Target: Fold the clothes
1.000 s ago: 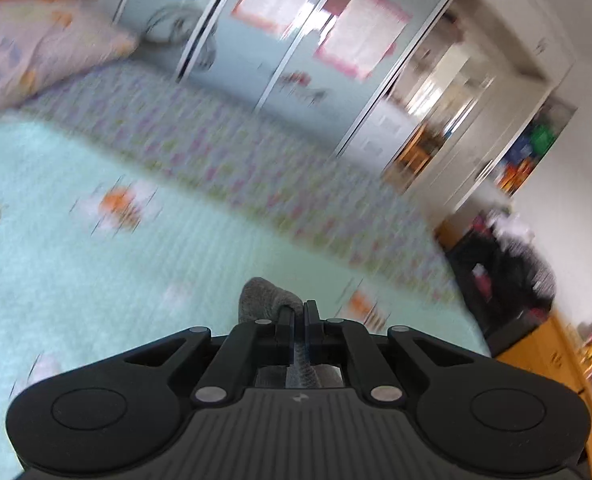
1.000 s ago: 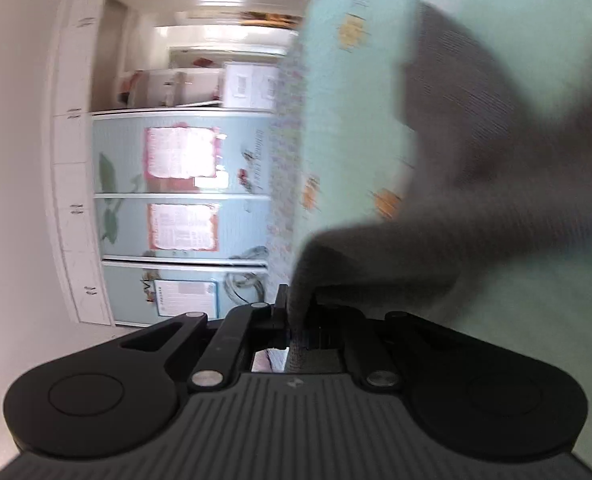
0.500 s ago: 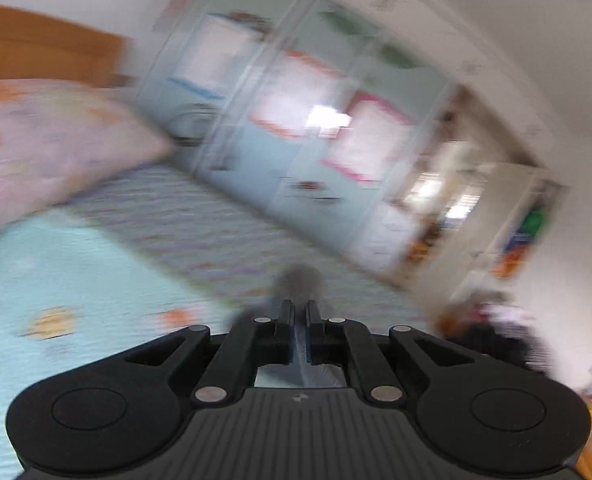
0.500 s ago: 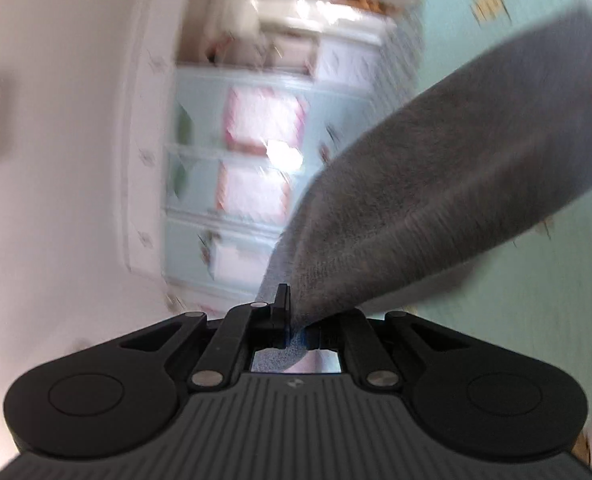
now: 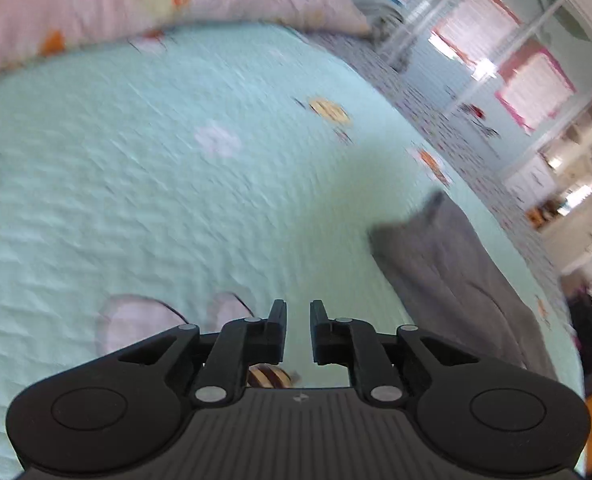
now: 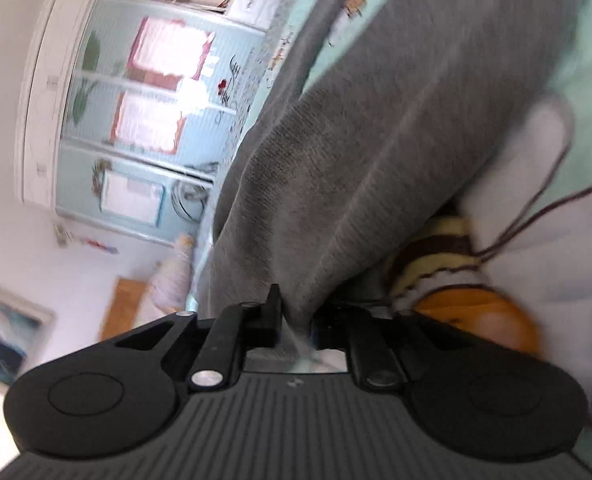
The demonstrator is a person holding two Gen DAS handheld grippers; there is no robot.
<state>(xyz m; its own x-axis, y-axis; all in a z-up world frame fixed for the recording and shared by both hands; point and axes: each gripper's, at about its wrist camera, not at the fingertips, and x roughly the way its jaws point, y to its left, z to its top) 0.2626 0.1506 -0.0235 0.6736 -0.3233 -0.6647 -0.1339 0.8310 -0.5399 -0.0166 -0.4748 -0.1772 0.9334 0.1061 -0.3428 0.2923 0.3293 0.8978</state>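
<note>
Grey knit garment [image 6: 376, 128] ribbed, between just-opening right gripper [image 6: 296, 312] jaws; left gripper [image 5: 298, 312] just opening, empty.

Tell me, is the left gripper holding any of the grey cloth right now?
No, the left gripper has nothing between its parted jaws; the grey cloth lies off to its right on the bed.

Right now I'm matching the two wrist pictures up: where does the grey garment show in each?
Left wrist: the grey garment lies at lower right on the mint bedspread, clear of the open left tongs.
Right wrist: it fills the centre, running from top right down into the right tongs.
Shared landmark: the pale blue wardrobe doors.
</note>
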